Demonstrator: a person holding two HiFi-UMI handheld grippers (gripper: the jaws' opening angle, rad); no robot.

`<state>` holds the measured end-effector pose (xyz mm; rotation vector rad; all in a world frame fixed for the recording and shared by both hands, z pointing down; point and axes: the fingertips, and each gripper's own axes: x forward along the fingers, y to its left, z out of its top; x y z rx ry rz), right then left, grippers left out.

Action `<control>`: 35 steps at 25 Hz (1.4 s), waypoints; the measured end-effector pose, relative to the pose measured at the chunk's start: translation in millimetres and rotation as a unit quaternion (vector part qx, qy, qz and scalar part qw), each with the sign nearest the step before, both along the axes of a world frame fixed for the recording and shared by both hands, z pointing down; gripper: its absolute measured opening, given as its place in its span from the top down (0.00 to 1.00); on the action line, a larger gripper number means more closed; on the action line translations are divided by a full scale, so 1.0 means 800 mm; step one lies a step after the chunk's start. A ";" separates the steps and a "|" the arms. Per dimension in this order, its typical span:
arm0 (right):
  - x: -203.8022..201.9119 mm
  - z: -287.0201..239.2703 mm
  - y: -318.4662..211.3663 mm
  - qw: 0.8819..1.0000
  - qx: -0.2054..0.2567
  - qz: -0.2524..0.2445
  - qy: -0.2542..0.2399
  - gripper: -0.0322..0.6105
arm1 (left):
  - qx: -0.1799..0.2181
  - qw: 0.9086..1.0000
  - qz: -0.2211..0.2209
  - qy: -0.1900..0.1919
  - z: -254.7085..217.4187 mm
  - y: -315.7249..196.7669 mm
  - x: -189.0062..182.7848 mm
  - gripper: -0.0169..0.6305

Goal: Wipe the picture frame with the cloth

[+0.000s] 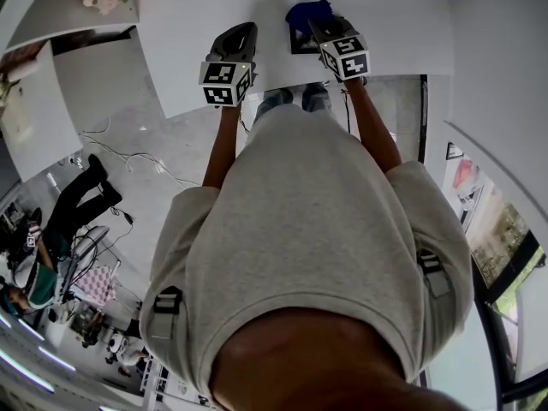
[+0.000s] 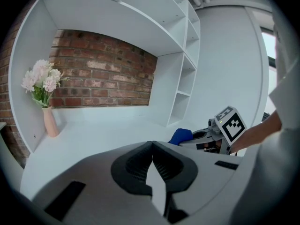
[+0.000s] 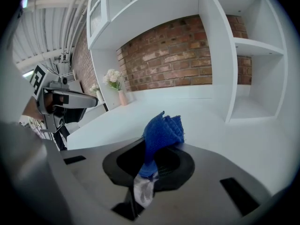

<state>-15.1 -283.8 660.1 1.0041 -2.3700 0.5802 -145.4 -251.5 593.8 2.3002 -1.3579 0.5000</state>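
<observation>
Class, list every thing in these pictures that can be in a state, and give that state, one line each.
Left gripper: shut, nothing between its jaws.
Right gripper: shut on the blue cloth.
Blue cloth: bunched, sticking up out of the right gripper.
Picture frame: on the white table, partly hidden by the cloth.
Vase of flowers: upright on the table.

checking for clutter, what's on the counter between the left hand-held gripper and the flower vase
Nothing: the left gripper view shows bare white counter from the left hand-held gripper to the flower vase.
</observation>
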 end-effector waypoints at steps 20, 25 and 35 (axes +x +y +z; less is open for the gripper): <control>0.159 0.004 -0.011 0.992 0.001 0.122 0.023 0.86 | 0.008 0.998 0.060 0.003 -0.004 -0.018 0.082 0.95; 0.179 0.003 -0.011 0.990 -0.001 0.139 0.024 0.86 | 0.008 0.998 0.061 0.004 -0.004 -0.018 0.086 0.95; 0.118 -0.039 -0.005 0.996 0.030 0.085 0.014 0.86 | 0.015 0.999 0.044 0.010 -0.010 -0.012 0.065 0.95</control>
